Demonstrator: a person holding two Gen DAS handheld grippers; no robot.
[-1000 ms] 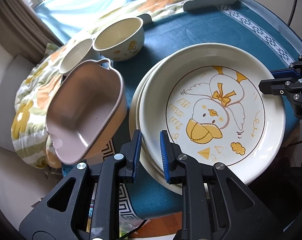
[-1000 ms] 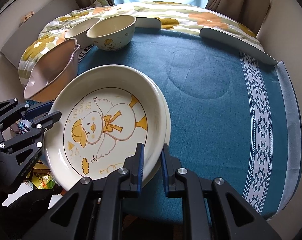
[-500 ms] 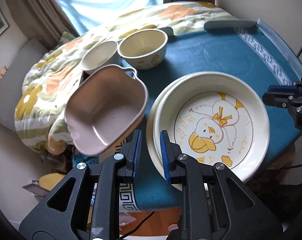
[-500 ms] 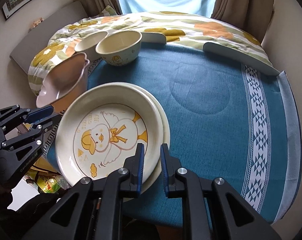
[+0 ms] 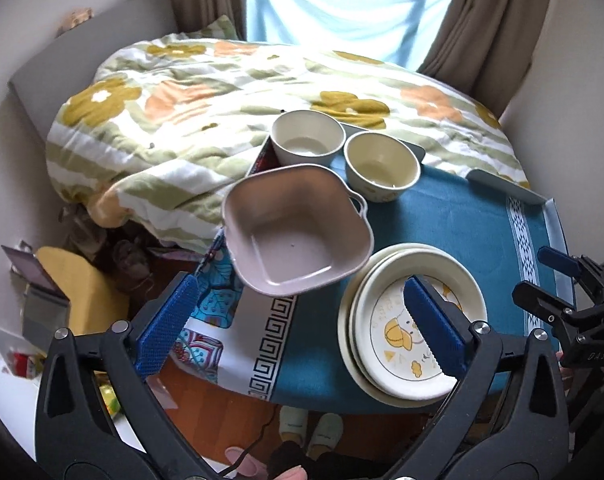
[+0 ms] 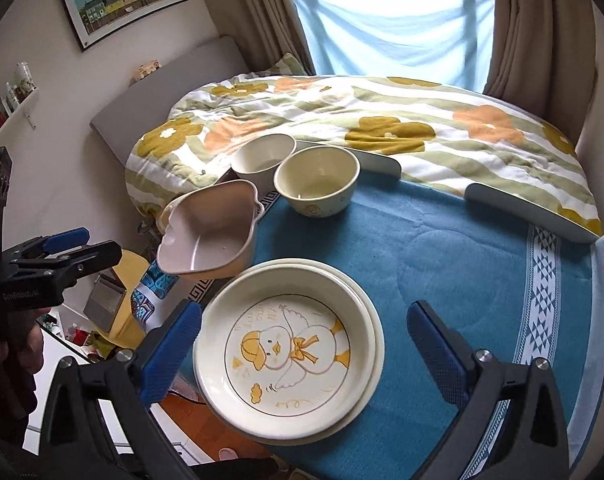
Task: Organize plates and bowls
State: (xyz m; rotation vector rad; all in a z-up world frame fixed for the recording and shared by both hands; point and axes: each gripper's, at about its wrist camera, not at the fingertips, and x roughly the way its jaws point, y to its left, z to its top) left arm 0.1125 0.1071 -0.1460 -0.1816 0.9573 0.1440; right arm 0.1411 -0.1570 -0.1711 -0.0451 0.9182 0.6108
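Observation:
A stack of cream plates, the top one with a duck drawing [image 5: 414,320] [image 6: 289,344], lies at the near edge of the blue table. A pink square dish with handles [image 5: 293,232] [image 6: 209,232] sits at the table's left edge, overhanging. Two cream bowls [image 5: 308,136] [image 5: 380,168] stand behind it; they also show in the right wrist view [image 6: 263,158] [image 6: 318,180]. My left gripper [image 5: 302,328] is open and empty, above and in front of the dish and plates. My right gripper [image 6: 302,344] is open and empty over the plates.
The table has a blue cloth [image 6: 462,256] with a patterned border. A flowered quilt [image 5: 205,88] on a bed lies behind it. Floor clutter and a yellow stool [image 5: 77,288] sit left of the table. Slippers [image 5: 310,432] are on the floor below.
Both grippers have opened wide and pulled back and up from the plates. The plates now lie stacked on the table, free of both grippers.

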